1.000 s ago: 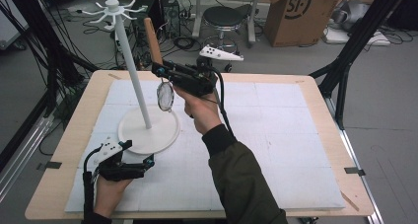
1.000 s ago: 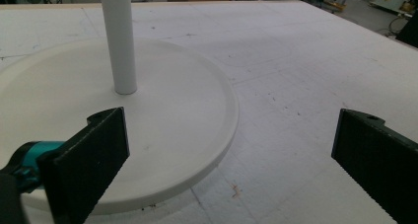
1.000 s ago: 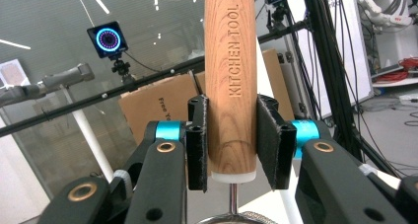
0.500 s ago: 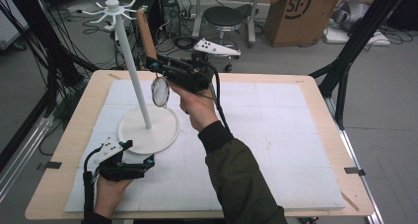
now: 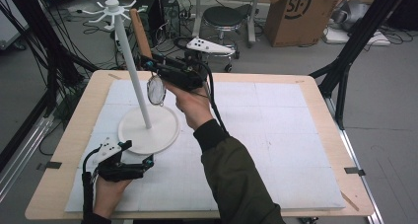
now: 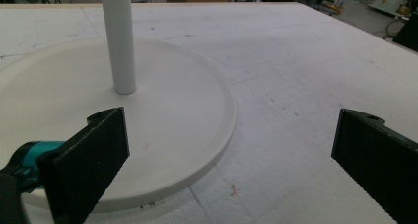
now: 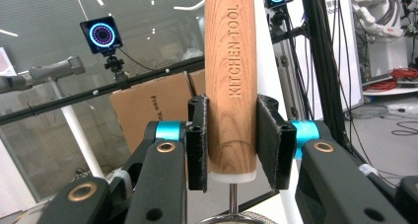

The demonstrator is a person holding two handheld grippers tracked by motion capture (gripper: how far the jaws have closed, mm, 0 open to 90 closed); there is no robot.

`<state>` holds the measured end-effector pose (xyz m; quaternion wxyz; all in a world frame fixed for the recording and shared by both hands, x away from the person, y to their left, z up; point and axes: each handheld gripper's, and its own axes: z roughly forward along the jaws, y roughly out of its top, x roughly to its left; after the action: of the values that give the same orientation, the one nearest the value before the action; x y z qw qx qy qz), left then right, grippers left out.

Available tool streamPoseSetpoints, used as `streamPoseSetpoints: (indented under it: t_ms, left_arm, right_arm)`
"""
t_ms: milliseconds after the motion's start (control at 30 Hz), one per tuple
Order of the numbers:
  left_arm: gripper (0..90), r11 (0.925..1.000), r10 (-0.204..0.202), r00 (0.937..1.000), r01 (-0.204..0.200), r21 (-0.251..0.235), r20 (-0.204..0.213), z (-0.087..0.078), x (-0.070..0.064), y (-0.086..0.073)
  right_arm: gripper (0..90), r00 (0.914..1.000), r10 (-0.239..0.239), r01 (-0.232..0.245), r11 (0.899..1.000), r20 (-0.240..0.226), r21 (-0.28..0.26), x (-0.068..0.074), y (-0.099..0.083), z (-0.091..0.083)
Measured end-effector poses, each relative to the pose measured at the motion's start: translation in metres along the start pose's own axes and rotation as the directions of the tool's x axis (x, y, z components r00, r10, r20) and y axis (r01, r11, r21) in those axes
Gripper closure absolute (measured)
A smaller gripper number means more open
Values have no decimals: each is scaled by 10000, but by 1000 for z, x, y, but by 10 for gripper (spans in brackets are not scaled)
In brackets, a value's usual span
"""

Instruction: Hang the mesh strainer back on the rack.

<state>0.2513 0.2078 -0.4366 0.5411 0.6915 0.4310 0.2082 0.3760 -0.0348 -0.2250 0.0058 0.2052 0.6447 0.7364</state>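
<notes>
Right gripper (image 7: 230,142) clamps strainer (image 5: 156,90) handle (image 7: 230,81); mesh cut off in right gripper view, visible from high view. Left gripper (image 6: 229,150) wide, empty, at stand base (image 6: 187,110).

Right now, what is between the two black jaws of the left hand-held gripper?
Nothing is held. In the left gripper view, the stand's round white base and bare white table cover lie between the left hand-held gripper's open jaws.

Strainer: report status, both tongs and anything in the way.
Right tongs shut on strainer's wooden handle, mesh hanging beside the white pole. Left tongs open, low by the stand base. Hooks up top, unoccupied.
</notes>
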Motion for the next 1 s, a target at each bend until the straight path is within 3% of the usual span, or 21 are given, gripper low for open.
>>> streamPoseSetpoints:
  t_ms: [433, 733, 900, 1000]
  left_arm:
    - [16, 10000, -33, 10000, 33, -64, -47, -3, 1, 0]
    - [16, 10000, -37, 9999, 36, -82, -132, -8, 2, -1]
    - [16, 9999, -70, 9999, 69, -109, -120, -8, 1, -1]
    - [16, 9999, -94, 9999, 93, -124, -143, -8, 2, -1]
  right_arm:
    - [690, 9991, -97, 85, 9996, 424, 281, -5, -1, 12]
    - [689, 9991, 18, -31, 9995, 423, 307, -6, -4, 16]
    - [687, 9989, 408, -418, 9983, 233, 405, -9, -4, 15]
    - [683, 9980, 509, -525, 9977, 375, 437, -9, -4, 15]
